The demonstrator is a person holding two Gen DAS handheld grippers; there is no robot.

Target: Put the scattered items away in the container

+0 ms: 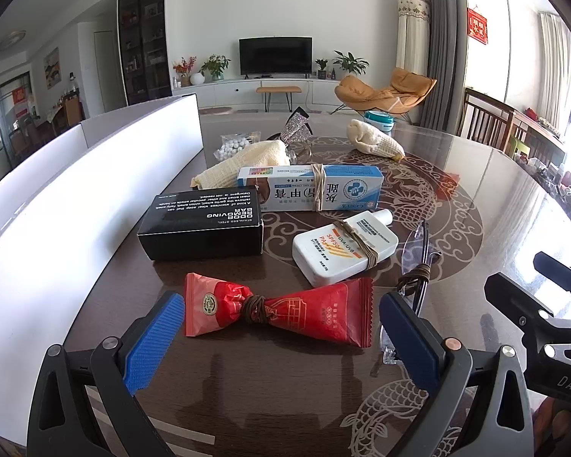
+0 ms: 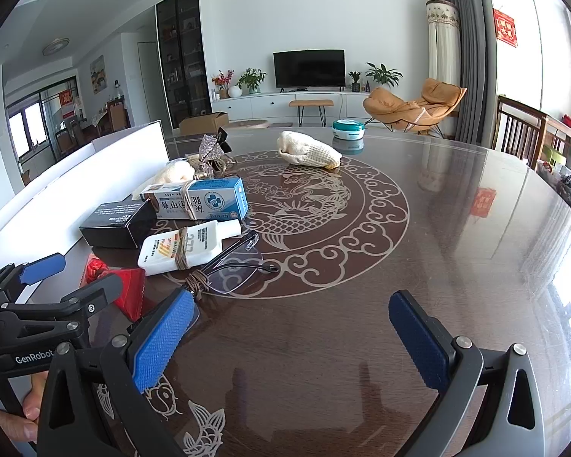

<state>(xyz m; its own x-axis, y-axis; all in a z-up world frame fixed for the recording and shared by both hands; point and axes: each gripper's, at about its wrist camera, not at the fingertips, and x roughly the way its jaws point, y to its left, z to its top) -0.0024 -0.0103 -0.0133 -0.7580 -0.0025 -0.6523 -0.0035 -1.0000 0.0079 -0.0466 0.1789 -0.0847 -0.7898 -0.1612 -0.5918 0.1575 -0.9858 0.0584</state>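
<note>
Left gripper (image 1: 281,327) spread wide, empty — fingers flanking a red twist-tied snack packet (image 1: 281,310) on the glossy dark patterned table (image 2: 437,247). Right gripper (image 2: 291,327) likewise wide open, empty, just beside rimless folded glasses (image 2: 232,262). Beyond lay a white sunscreen bottle (image 1: 342,247), a black cardboard box (image 1: 201,224) — alongside the white-walled container (image 1: 95,175).

My pads (image 1: 157,337) ribbed bright blue, arms black. Table (image 2: 456,236) glossy dark brown, pale dragon, cloud-scroll and fish motifs. Packet (image 1: 285,314) at lower centre red, gold-green seal, brown cord round middle. Box (image 1: 201,230) black, white lettering. Carton (image 1: 312,186) white and blue, cross emblem. Bottle (image 1: 342,247) white, orange stripes. Container (image 1: 76,190) at left plain white. Cloth (image 2: 308,151) cream, waffle weave. Tin (image 2: 348,129) at top teal and white.
</note>
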